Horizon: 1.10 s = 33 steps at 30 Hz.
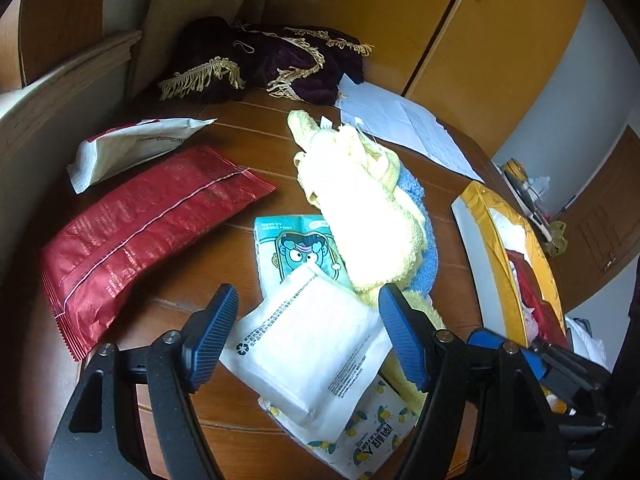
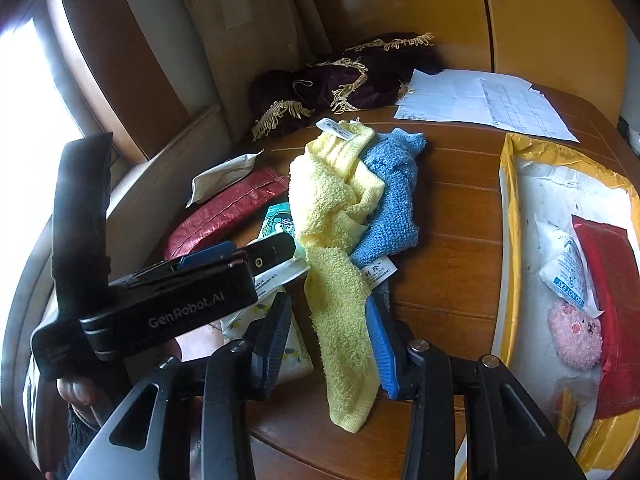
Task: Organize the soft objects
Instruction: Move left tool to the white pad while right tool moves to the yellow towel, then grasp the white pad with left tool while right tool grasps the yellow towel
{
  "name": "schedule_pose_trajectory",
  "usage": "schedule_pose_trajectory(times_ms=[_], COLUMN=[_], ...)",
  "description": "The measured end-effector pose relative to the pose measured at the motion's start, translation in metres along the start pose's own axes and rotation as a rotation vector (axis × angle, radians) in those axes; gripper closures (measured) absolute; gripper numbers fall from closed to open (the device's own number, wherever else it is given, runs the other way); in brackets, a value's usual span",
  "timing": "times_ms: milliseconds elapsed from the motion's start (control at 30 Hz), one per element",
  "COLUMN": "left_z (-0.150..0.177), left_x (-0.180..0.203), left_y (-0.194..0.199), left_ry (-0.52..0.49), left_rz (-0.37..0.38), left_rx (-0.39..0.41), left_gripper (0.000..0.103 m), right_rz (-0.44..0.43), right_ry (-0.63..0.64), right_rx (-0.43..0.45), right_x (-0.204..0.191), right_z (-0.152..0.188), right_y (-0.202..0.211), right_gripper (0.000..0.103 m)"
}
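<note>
Left gripper [image 1: 308, 338]: jaws wide, straddling white pack [image 1: 308, 344], not gripping.
Right gripper [image 2: 332, 346]: jaws apart around yellow towel [image 2: 340, 280].

"GenRobot.AI" on left gripper [image 2: 200, 280] body, "DO NOT EAT" (upside down) on sachet [image 2: 566, 268]

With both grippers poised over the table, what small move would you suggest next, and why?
Probably close the right gripper on the fluffy yellow towel: its jaws stand open with the towel's lower length lying between them, draped over the knitted blue cloth. The left gripper hangs open over the white plastic packet, so it is free to follow.
</note>
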<state>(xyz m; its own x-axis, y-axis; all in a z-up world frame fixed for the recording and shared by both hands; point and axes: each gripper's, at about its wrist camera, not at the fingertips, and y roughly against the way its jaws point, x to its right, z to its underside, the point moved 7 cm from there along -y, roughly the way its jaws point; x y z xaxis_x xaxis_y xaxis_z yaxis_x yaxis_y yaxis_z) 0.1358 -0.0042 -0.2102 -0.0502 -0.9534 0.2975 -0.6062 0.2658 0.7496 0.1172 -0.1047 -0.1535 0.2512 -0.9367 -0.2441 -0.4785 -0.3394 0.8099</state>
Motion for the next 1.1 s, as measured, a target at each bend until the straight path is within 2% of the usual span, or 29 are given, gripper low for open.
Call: schedule_pose_trajectory(times_ms=[167,233,300,400,433,567,667,767,867,900,1100], left_z=[0.007,0.009,0.011,0.011,0.011,0.013,0.015,0.016,0.016,0.016,0.017], left_x=[0.002,0.0,-0.001,-0.001,0.0,0.005,0.01,0.013,0.013,0.013,0.013], left_y=[0.001,0.001,0.003,0.007,0.009,0.008,0.01,0.011,0.01,0.01,0.009], left_ry=[-0.033,-0.032,-0.016,-0.002,-0.006,-0.044,-0.076,-0.087,-0.086,-0.085,-0.084], left_rz=[0.003,0.014,0.036,0.066,0.07,0.052,0.046,0.05,0.052,0.054,0.062], left_rx=[0.004,0.009,0.02,0.033,0.039,0.044,0.05,0.05,0.047,0.042,0.037], left_gripper=[0.031,0.031,0.032,0.036,0.042,0.042,0.045,0.045,0.044,0.044,0.043], right_rz=[0.028,0.019,-0.007,-0.043,-0.046,-0.075,-0.02,-0.006,0.025,0.018,0.039], right_ry=[0.021,0.034,0.044,0.066,0.066,0.038,0.045,0.035,0.041,0.036,0.049], right_rx=[0.027,0.04,0.039,0.009,0.001,-0.006,-0.004,-0.02,-0.009,-0.015,0.0], right_x=[0.004,0.002,-0.003,-0.009,-0.01,-0.016,-0.016,-0.012,-0.008,-0.008,-0.009], right_z=[-0.013,-0.02,-0.029,-0.042,-0.046,-0.069,-0.075,-0.07,-0.066,-0.064,-0.06], right_y=[0.013,0.016,0.015,0.001,-0.005,-0.026,-0.044,-0.06,-0.065,-0.066,-0.059], right_gripper=[0.061,0.06,0.055,0.054,0.054,0.053,0.053,0.053,0.055,0.06,0.07])
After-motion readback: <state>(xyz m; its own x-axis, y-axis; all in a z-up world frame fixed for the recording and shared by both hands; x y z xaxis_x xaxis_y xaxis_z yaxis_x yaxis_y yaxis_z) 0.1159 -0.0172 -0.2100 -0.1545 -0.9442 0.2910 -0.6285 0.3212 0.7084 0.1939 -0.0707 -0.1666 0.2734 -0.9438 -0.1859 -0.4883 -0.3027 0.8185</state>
